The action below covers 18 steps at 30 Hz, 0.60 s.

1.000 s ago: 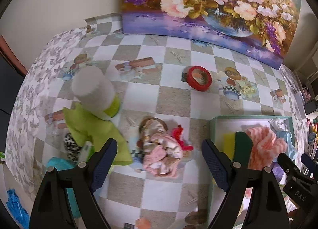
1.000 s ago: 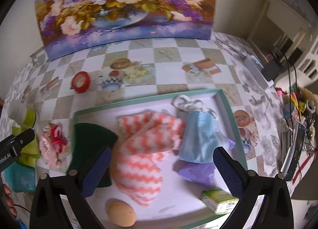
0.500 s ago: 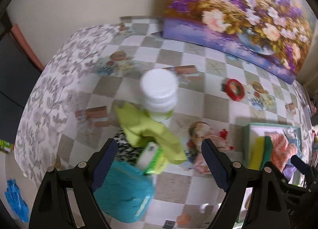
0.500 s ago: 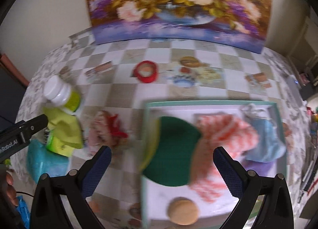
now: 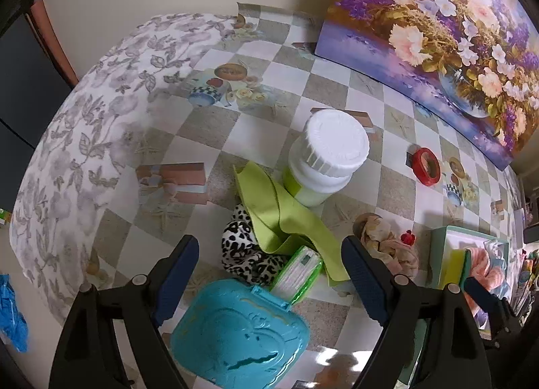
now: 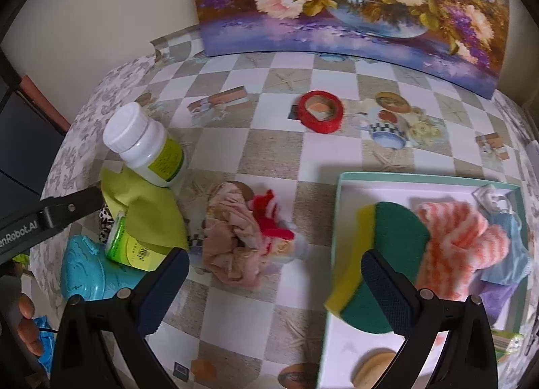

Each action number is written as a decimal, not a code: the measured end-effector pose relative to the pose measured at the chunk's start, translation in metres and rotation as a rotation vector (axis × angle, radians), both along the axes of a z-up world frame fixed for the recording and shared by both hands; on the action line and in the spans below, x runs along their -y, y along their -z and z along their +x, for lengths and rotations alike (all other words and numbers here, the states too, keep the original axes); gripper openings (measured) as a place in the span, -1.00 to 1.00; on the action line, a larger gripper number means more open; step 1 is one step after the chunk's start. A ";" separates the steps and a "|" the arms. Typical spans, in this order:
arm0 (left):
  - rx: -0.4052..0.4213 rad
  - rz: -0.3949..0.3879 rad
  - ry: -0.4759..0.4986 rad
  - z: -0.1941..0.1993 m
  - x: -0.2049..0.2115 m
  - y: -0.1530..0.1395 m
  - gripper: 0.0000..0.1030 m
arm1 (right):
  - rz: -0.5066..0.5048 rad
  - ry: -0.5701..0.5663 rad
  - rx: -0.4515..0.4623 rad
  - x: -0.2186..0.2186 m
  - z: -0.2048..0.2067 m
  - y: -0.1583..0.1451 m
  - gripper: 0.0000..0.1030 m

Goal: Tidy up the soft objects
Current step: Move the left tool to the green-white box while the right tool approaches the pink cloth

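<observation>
My left gripper [image 5: 269, 274] is open and empty above a pile: a lime green cloth [image 5: 279, 217], a leopard-print fabric [image 5: 241, 247] and a green tissue pack [image 5: 298, 271]. A pink-beige fabric with a red trim [image 6: 235, 237] lies on the table ahead of my right gripper [image 6: 273, 281], which is open and empty. The teal-rimmed tray [image 6: 340, 220] at the right holds a green-yellow sponge [image 6: 384, 261], an orange-white knit cloth [image 6: 458, 247], a blue mask [image 6: 512, 254] and a purple cloth [image 6: 495, 301].
A white bottle with a green label [image 5: 323, 159] stands on the cloth's edge. A turquoise plastic case [image 5: 239, 331] lies near the front edge. A red tape roll [image 6: 321, 112] sits mid-table. A flower painting [image 6: 353, 1] leans on the back wall. A round tan object [image 6: 374, 368] is in the tray.
Both grippers have swung left. The left one now faces the green cloth pile instead of the pink fabric. The right one has left the tray and faces the pink fabric.
</observation>
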<state>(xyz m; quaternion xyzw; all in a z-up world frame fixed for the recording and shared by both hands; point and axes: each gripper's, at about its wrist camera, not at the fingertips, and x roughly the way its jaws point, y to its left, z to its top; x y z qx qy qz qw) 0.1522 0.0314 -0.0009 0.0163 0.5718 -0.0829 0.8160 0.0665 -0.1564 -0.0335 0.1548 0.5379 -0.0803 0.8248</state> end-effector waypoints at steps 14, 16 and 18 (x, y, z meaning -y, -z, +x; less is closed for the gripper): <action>-0.054 -0.015 0.044 0.010 0.018 0.022 0.54 | 0.052 -0.039 -0.005 -0.010 0.011 0.019 0.74; -0.052 -0.010 0.060 0.010 0.022 0.022 0.54 | 0.057 -0.036 -0.009 -0.009 0.011 0.022 0.72; -0.048 -0.015 0.081 0.009 0.027 0.022 0.54 | 0.062 -0.030 -0.010 -0.008 0.011 0.022 0.69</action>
